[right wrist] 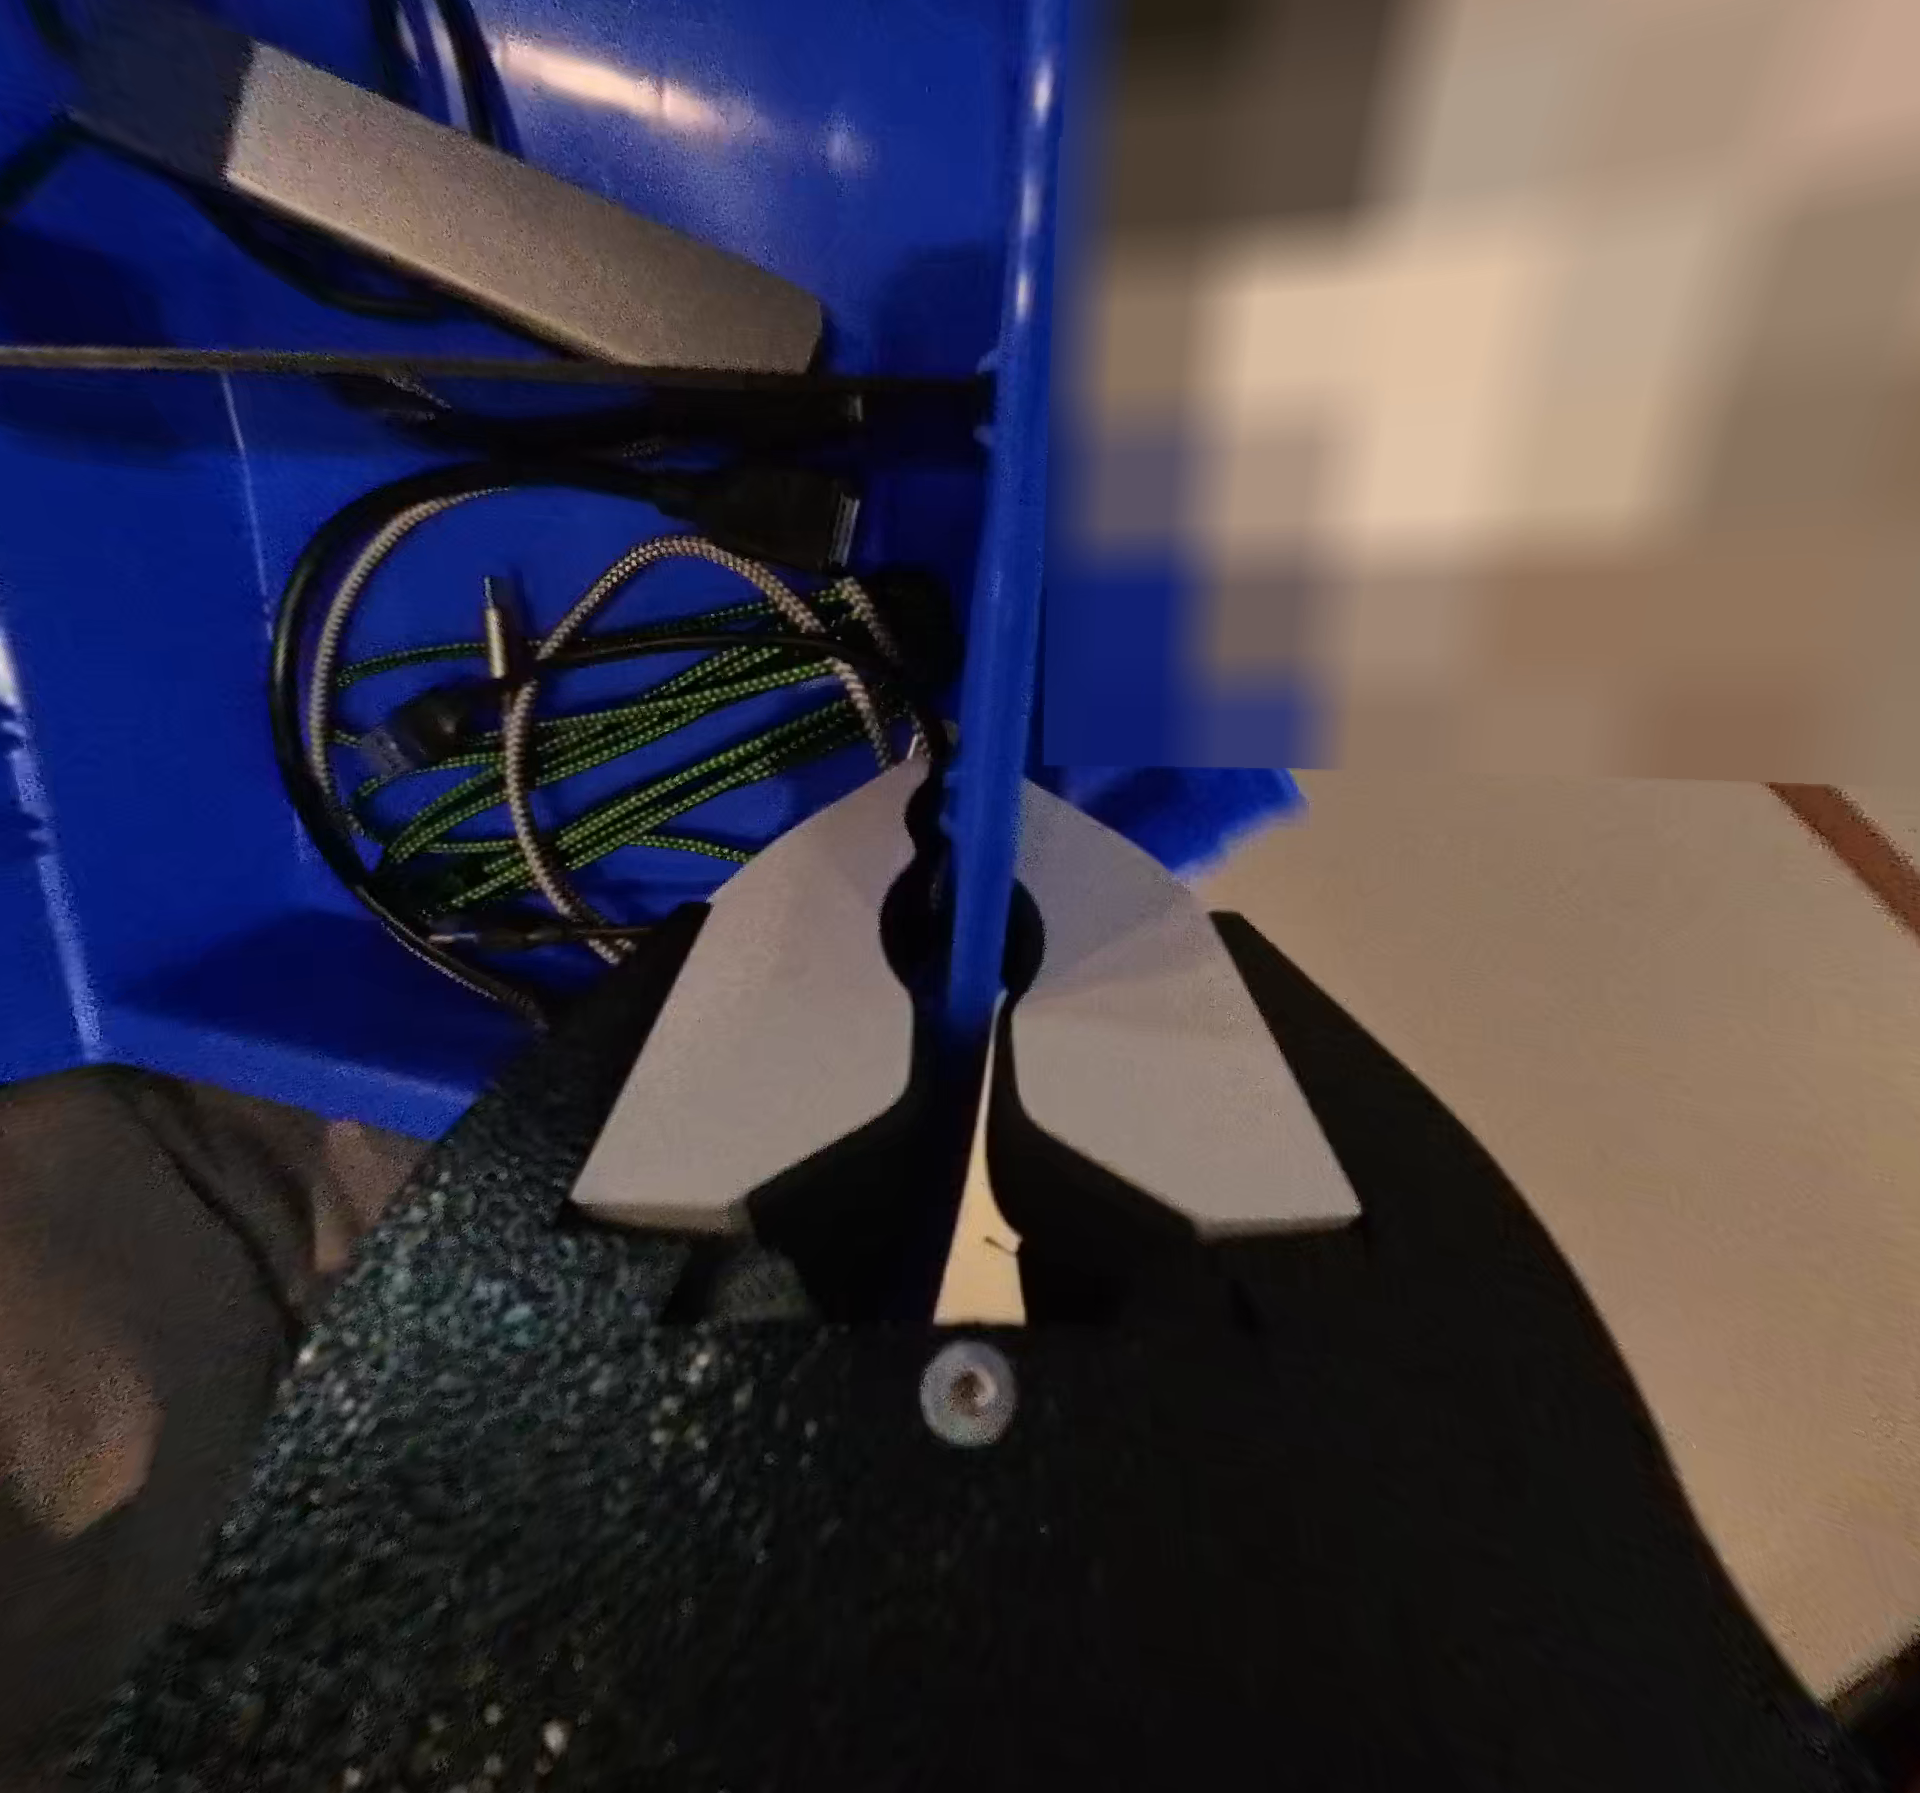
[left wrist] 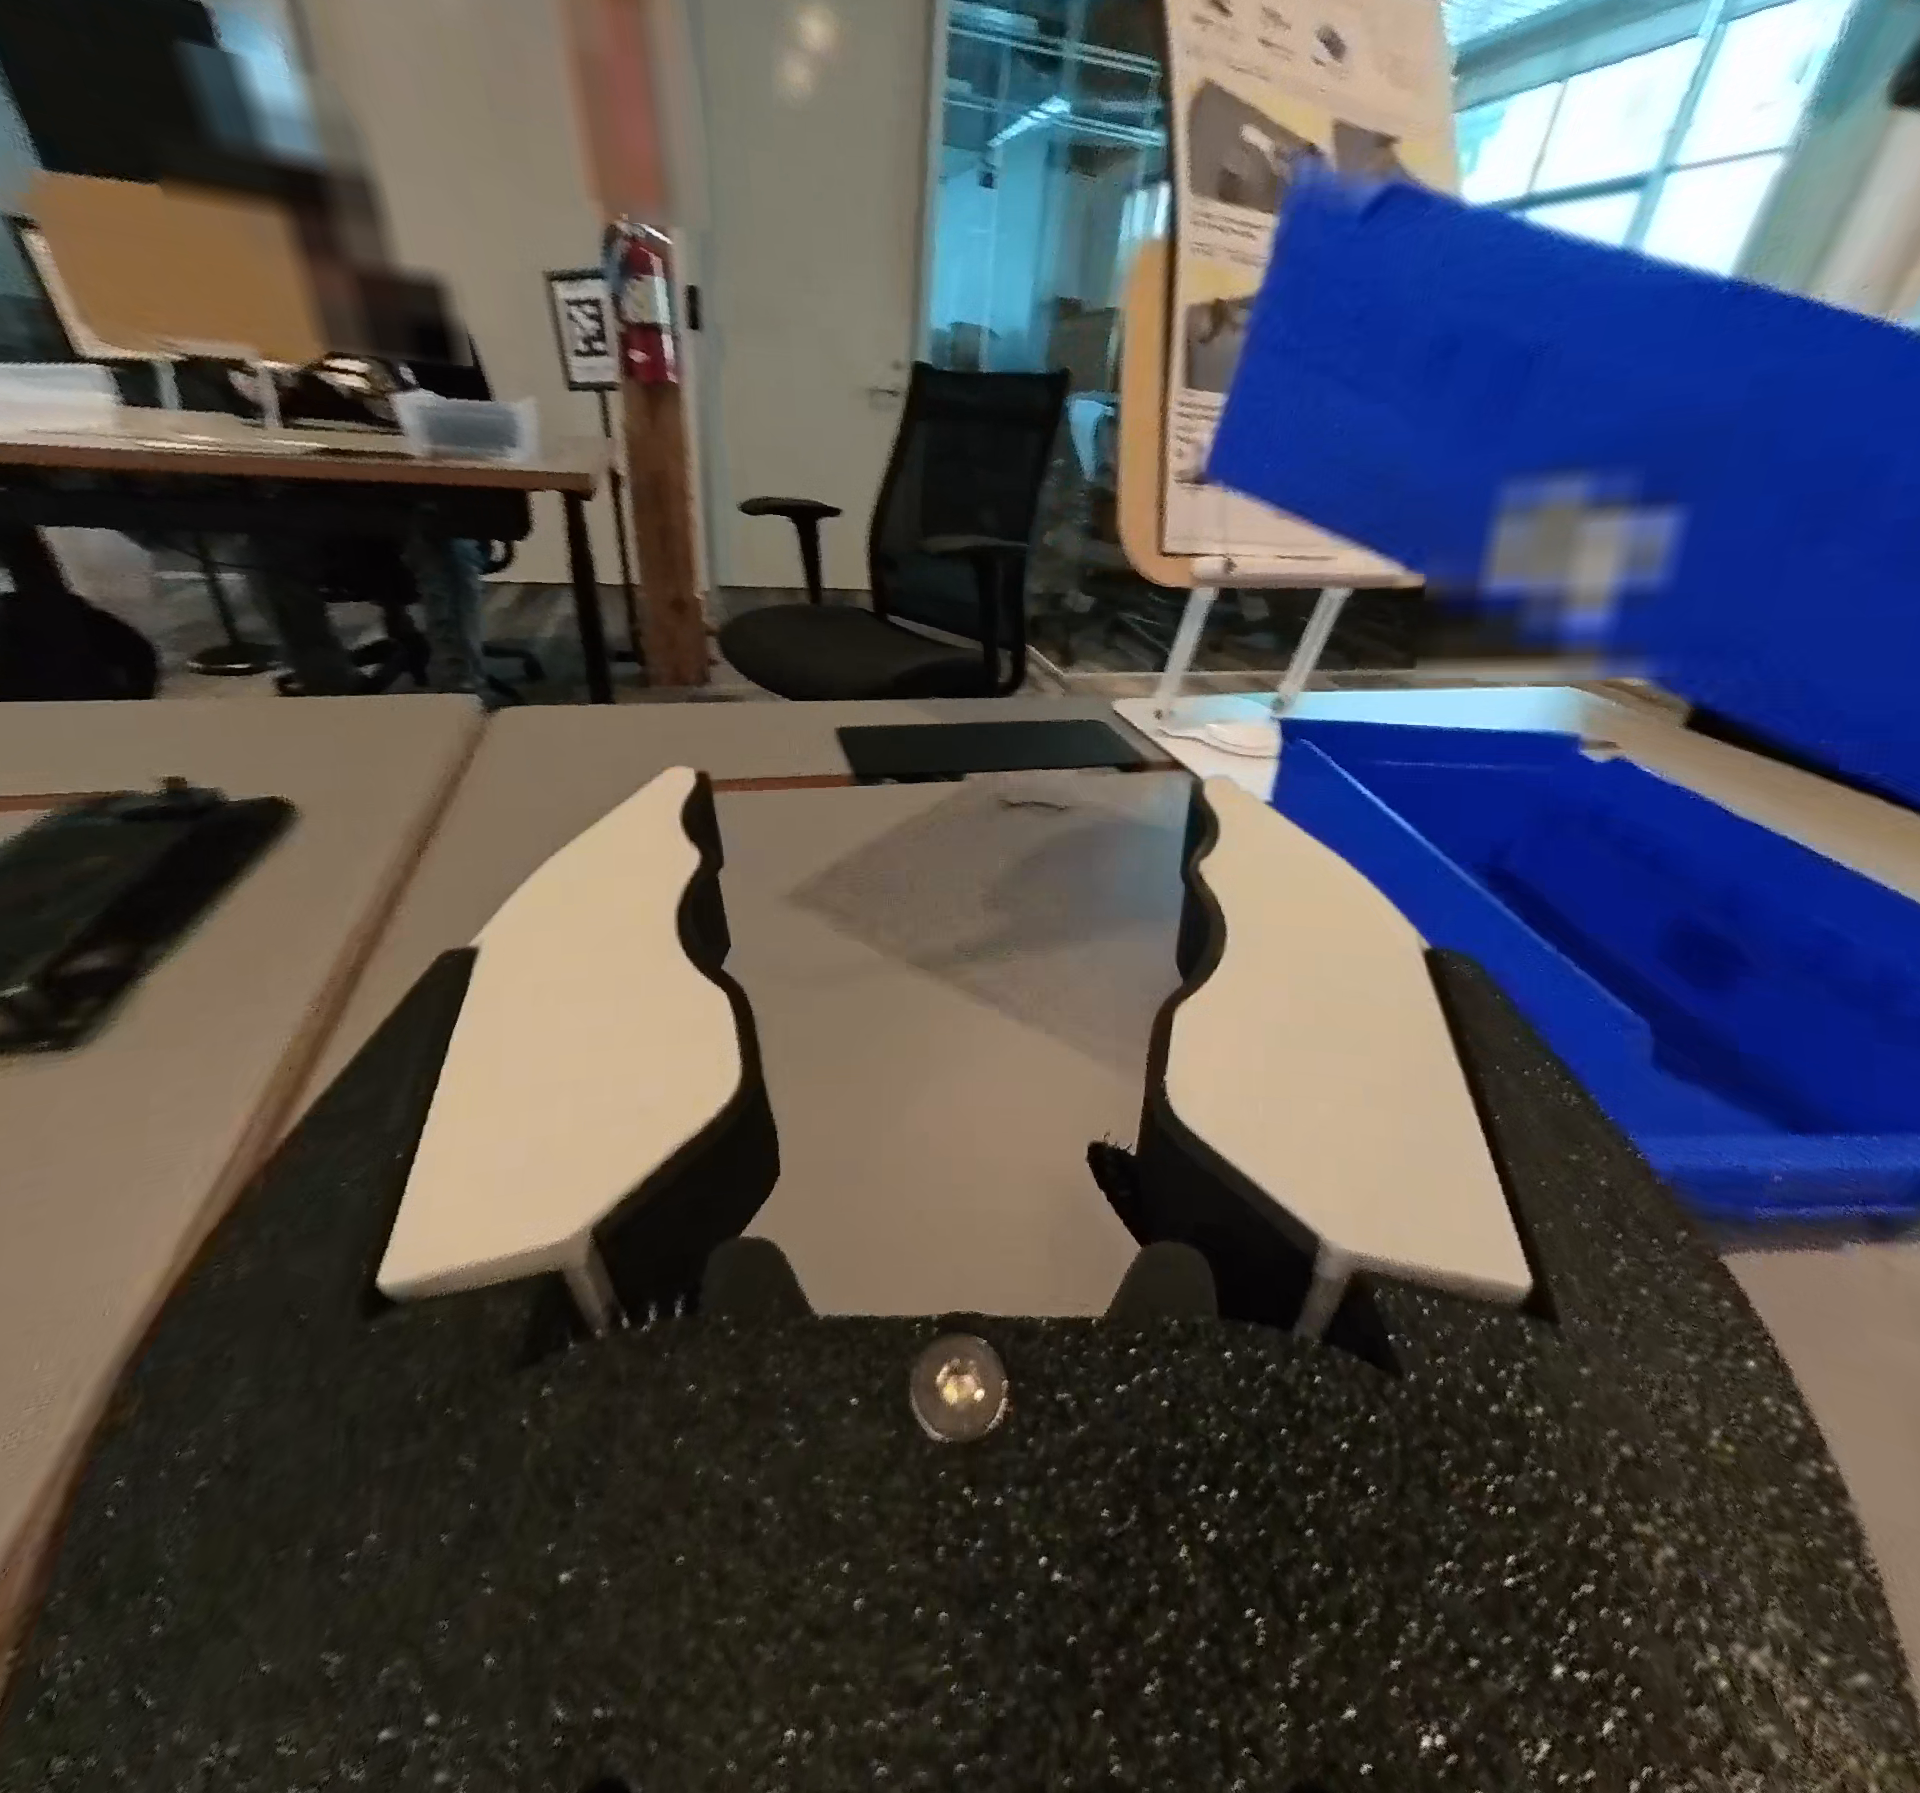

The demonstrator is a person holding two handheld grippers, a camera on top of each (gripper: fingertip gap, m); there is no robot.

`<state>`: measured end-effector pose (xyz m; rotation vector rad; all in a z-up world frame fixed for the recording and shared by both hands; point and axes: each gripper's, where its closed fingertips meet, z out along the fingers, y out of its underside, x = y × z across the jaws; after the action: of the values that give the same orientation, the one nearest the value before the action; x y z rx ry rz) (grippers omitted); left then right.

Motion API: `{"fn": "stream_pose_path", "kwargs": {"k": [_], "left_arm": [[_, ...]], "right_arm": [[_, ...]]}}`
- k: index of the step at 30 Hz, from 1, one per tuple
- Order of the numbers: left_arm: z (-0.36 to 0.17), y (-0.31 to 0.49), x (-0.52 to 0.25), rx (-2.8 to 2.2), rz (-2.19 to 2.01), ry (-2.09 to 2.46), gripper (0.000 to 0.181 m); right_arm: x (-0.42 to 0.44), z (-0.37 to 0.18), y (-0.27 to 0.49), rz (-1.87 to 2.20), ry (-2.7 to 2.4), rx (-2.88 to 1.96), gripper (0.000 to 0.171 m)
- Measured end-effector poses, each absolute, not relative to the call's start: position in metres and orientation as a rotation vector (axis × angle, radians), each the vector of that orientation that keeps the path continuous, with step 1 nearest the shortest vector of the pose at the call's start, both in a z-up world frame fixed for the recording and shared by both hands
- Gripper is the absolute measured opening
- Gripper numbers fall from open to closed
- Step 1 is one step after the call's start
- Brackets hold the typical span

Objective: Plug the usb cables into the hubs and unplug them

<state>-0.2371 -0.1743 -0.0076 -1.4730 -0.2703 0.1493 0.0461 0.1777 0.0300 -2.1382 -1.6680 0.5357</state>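
An open blue box [left wrist: 1558,995] stands on the table to the right of my left gripper, its lid [left wrist: 1538,372] raised and blurred. My left gripper [left wrist: 951,793] is open and empty above the grey table [left wrist: 935,1099]. My right gripper [right wrist: 971,798] is shut on a thin blue edge of the box [right wrist: 1013,393]. Inside the box lie a grey hub [right wrist: 499,216], a bundle of green-and-black braided cables [right wrist: 644,735], a white braided cable [right wrist: 520,756] and a black cable with a USB plug [right wrist: 790,517]. A black divider [right wrist: 416,372] separates the hub from the cables.
A flat black device [left wrist: 114,902] lies on the neighbouring table at the left. A black pad [left wrist: 987,746] sits at the table's far edge. Beyond stand an office chair [left wrist: 914,548] and a poster board [left wrist: 1299,185]. A dark, blurred shape [right wrist: 125,1328] fills the right wrist view's lower left. The grippers' ends are close to 45 cm from one another.
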Motion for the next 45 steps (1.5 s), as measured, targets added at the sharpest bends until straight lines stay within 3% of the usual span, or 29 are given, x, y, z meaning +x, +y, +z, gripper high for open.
{"fn": "stream_pose_path", "kwargs": {"k": [5,10,17,24,28,32,45], "left_arm": [[-0.005,-0.21,-0.264,-1.471,0.238,-0.342,0.085],[-0.002,-0.251,-0.291,-1.409,0.259,-0.449,0.084],[-0.013,-0.255,-0.302,-1.423,0.249,-0.48,0.084],[-0.026,-0.222,-0.29,-1.496,0.184,-0.433,0.085],[-0.032,-0.206,-0.279,-1.539,0.159,-0.388,0.085],[-0.032,-0.2,-0.274,-1.545,0.151,-0.374,0.085],[-0.025,-0.199,-0.269,-1.538,0.171,-0.356,0.085]], "right_arm": [[-0.097,-0.004,0.104,0.516,-2.041,-1.947,0.005],[-0.183,-0.066,0.059,0.408,-2.239,-1.887,0.006],[-0.218,-0.145,0.063,0.265,-2.274,-1.967,0.005],[-0.206,-0.182,0.048,0.4,-2.299,-2.065,0.012],[-0.202,-0.161,0.023,0.944,-2.216,-2.271,0.038],[-0.194,-0.121,0.025,1.326,-2.074,-2.23,0.038],[-0.162,-0.132,-0.013,1.069,-2.292,-2.114,0.053]]}}
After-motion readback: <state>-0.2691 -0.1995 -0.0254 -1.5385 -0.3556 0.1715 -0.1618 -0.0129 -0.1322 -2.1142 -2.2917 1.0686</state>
